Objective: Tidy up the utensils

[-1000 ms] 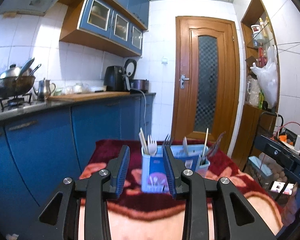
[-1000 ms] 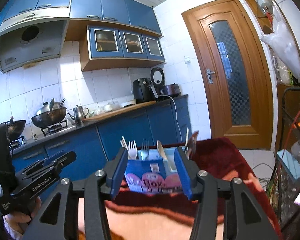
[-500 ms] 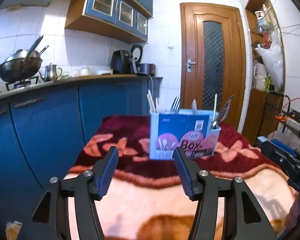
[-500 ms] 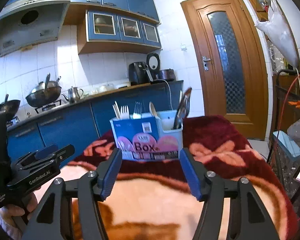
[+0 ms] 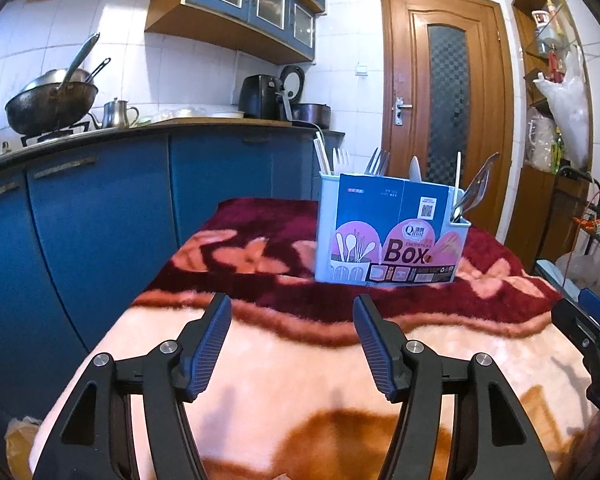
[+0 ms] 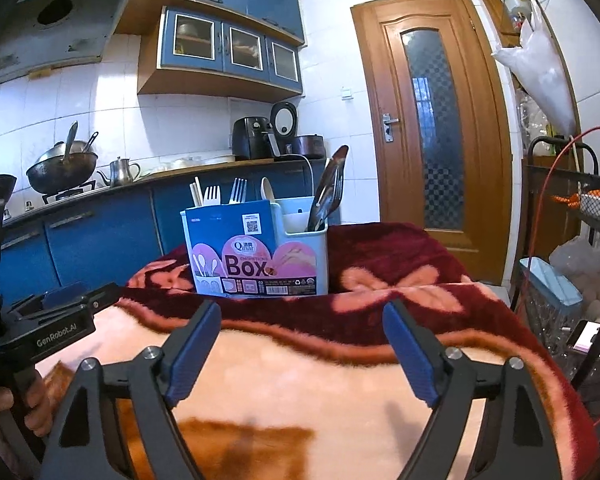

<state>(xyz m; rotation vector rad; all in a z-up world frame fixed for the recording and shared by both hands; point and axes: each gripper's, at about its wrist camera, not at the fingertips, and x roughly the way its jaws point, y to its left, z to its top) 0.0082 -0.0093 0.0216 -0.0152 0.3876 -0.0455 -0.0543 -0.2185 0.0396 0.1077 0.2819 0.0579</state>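
left tool [image 5: 292, 342] spread, empty | right tool [image 6: 302, 344] spread, empty | utensil box [image 6: 256, 254] ahead of both, apart, holding forks, spoons | step: likely finished | next: none evident

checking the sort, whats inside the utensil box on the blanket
Sticking up from the utensil box: pale chopsticks, a white fork, a metal fork, a pale spoon and dark metal spoons in the end compartment. The cardboard sleeve covers their lower ends.

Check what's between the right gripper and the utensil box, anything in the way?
Nothing but bare blanket. In the right wrist view, the open right gripper faces the utensil box with only fabric between; the left wrist view agrees.
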